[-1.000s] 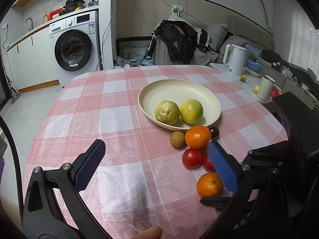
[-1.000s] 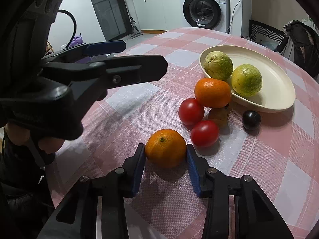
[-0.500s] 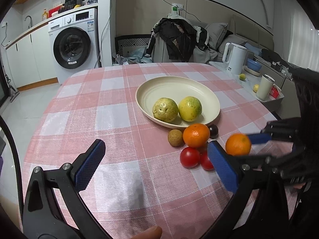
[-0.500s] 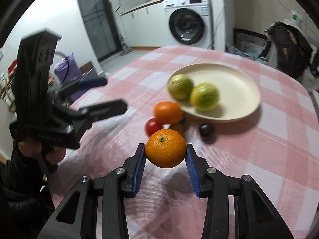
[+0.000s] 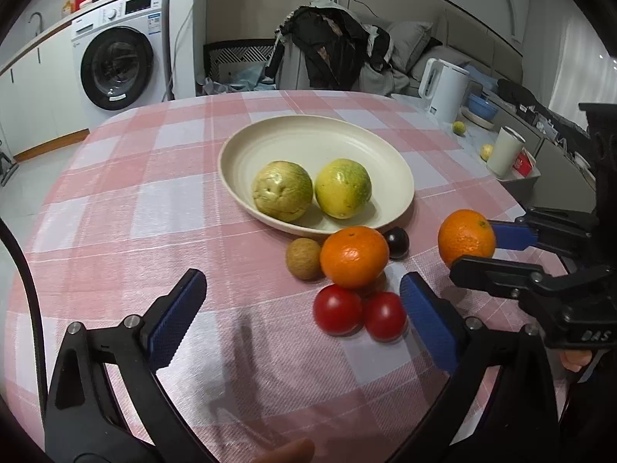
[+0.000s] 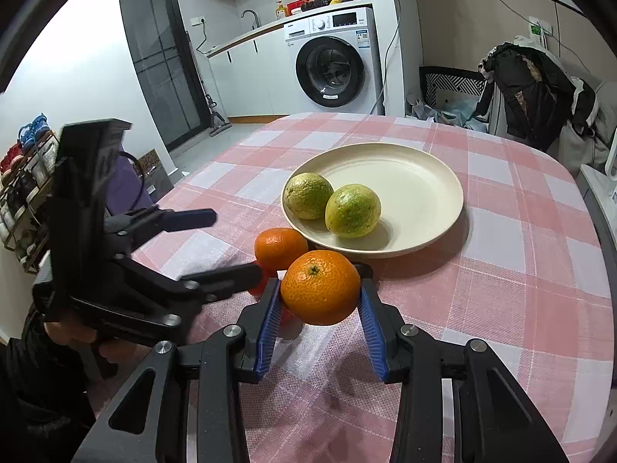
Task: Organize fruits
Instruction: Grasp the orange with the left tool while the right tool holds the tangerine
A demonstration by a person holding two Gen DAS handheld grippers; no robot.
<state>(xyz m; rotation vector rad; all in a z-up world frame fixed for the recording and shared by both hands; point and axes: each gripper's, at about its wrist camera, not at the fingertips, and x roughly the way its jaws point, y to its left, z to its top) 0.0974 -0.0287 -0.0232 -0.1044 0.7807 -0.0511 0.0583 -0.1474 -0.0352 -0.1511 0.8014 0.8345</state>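
Orange and firm, the mandarin (image 6: 320, 287) sits clamped between the blue pads of my right tongs (image 6: 319, 320), lifted clear of the checked cloth (image 6: 520, 308) just short of the plate (image 6: 424, 239). My left tongs (image 5: 302, 318) hang spread and empty over the tomatoes (image 5: 337, 314). I should carry it over the rim, lower it into the bare half away from the two green fruits (image 6: 353, 210), and only then let go, so it doesn't roll.
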